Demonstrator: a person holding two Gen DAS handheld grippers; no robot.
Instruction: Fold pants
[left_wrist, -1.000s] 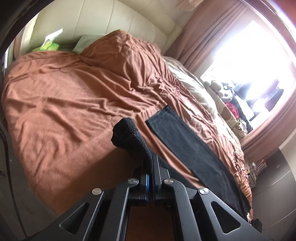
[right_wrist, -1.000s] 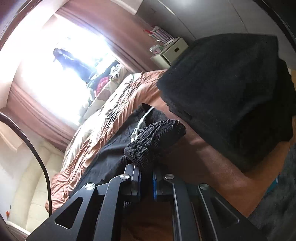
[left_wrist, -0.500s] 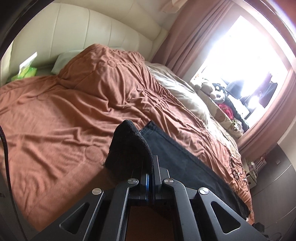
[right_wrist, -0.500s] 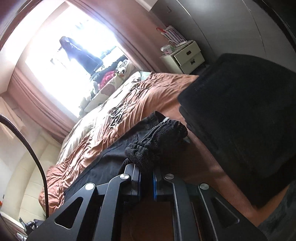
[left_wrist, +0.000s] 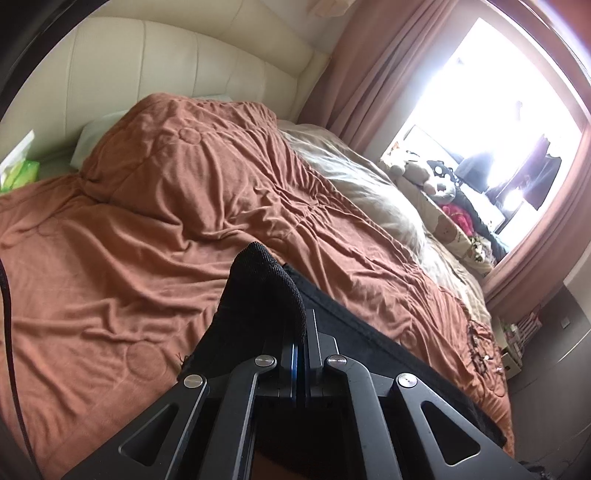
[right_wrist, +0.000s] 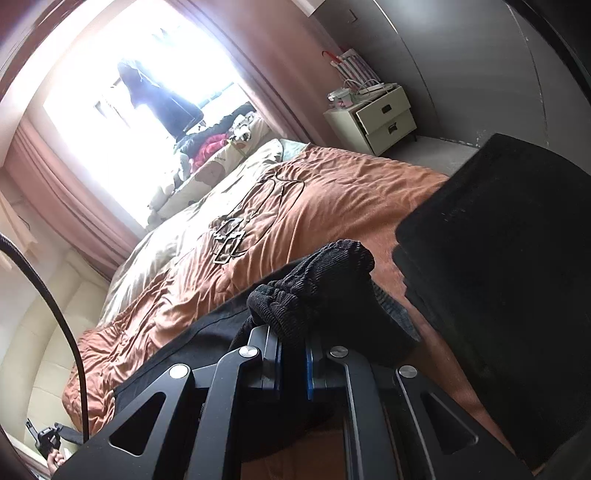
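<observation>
A: In the left wrist view, what shows at the far left?

B: A cream headboard (left_wrist: 155, 62) fills the upper left, with a green packet (left_wrist: 20, 173) at the left edge. The rust-brown bedspread (left_wrist: 110, 258) covers most of the frame.

A: And the middle?

B: The left gripper (left_wrist: 303, 332) rises from the bottom centre, its fingers pressed together on a bunched end of the black pants (left_wrist: 266, 295). The rest of the garment runs as a dark strip toward the lower right, lying on the bed.

A: The right wrist view?

B: A bright window (right_wrist: 122, 110) sits upper left. At bottom centre the right gripper (right_wrist: 291, 332) pinches a ribbed, gathered part of the pants, probably the waistband. A pile of dark fabric (right_wrist: 517, 295) fills the right side.

A: What could go wrong?

B: Both grips take only a thick bunch near the fingertips, so a hard pull could likely slip the cloth free. Uneven lifting between the two hands would skew the fold, and the carried end might snag the wrinkled bedspread or land against the dark pile.
</observation>
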